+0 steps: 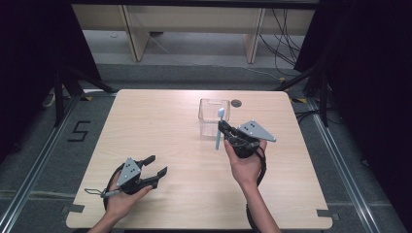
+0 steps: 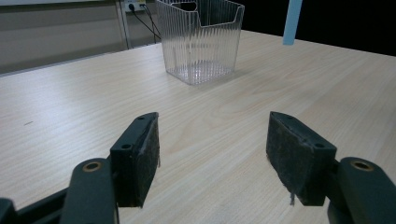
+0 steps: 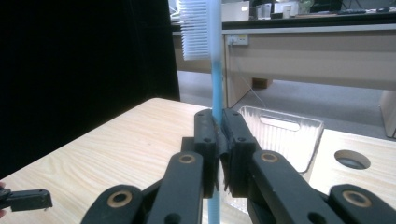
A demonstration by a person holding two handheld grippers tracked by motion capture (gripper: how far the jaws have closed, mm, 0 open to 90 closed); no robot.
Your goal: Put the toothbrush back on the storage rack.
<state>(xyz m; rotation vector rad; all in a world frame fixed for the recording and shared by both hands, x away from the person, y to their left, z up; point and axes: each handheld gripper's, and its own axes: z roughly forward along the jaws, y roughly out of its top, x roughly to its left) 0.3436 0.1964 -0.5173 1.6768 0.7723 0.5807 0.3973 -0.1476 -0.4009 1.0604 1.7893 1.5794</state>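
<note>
A light blue toothbrush (image 1: 218, 141) stands nearly upright, bristle head on top, with my right gripper (image 1: 222, 127) shut on its handle. In the right gripper view the pads of my right gripper (image 3: 219, 130) pinch the toothbrush (image 3: 215, 60) at mid-handle, white bristles facing left. A clear ribbed plastic container (image 1: 212, 116) stands just behind it on the table, and the container (image 3: 280, 133) looks empty. My left gripper (image 1: 156, 165) lies low near the front left, open with nothing between its jaws. From the left gripper view, my left gripper (image 2: 212, 154) faces the container (image 2: 200, 39) and the toothbrush handle (image 2: 293, 21) across bare wood.
The light wooden table (image 1: 160, 121) has a round cable hole (image 1: 236, 103) right of the container. Black curtains flank both sides. Desk legs and cables stand on the floor beyond the far edge.
</note>
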